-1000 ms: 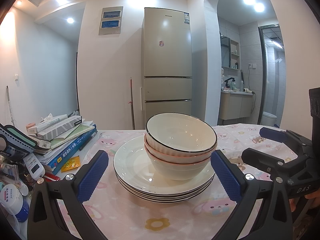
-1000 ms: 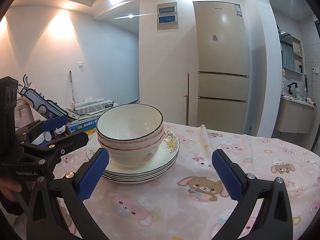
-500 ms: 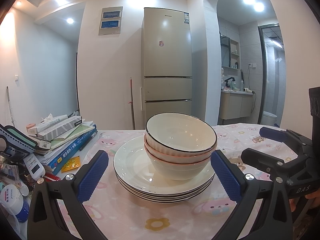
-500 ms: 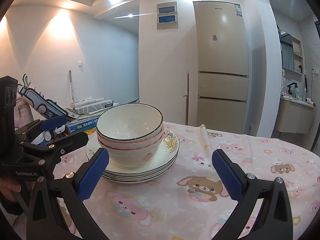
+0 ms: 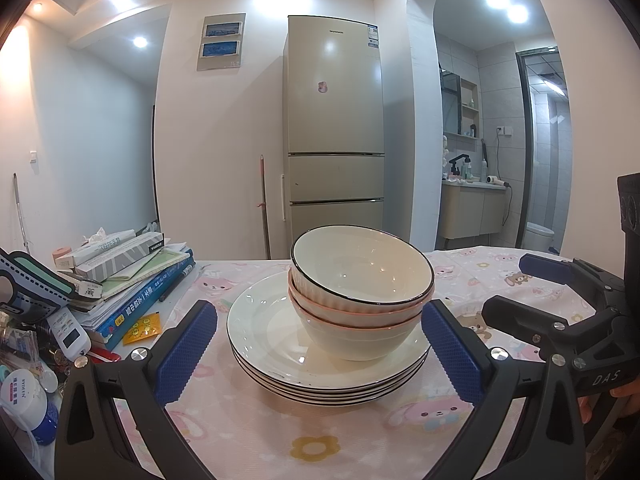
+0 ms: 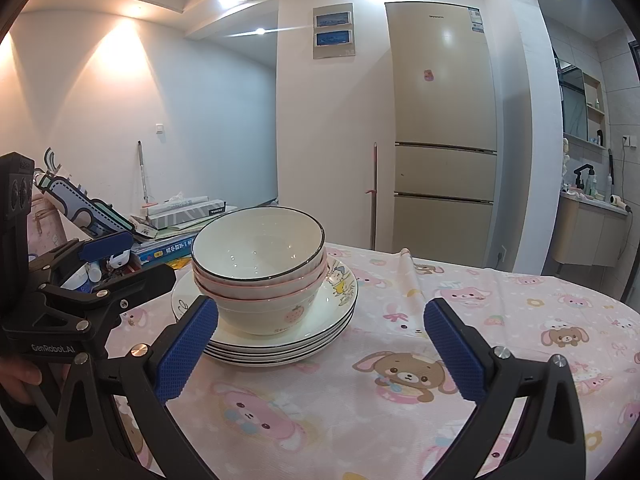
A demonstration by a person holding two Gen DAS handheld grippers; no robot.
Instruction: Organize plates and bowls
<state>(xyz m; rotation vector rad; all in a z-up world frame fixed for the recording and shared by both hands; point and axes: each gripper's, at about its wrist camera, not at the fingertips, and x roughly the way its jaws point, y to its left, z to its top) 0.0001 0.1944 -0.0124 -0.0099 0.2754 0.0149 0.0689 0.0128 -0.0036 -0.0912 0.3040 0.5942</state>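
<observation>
3 nested bowls sit on a stack of plates on the counter, so the set reads as already organized. The left gripper and right gripper hover near it, fingers wide and empty.

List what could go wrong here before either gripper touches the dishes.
1. The nested bowls sit off-centre on the plates, toward the right gripper; lifting the plates could tip them.
2. Glazed rims may slip between the open fingers of the left gripper.
3. Books crowd the plates' left side, so a wide swing might knock them.
</observation>
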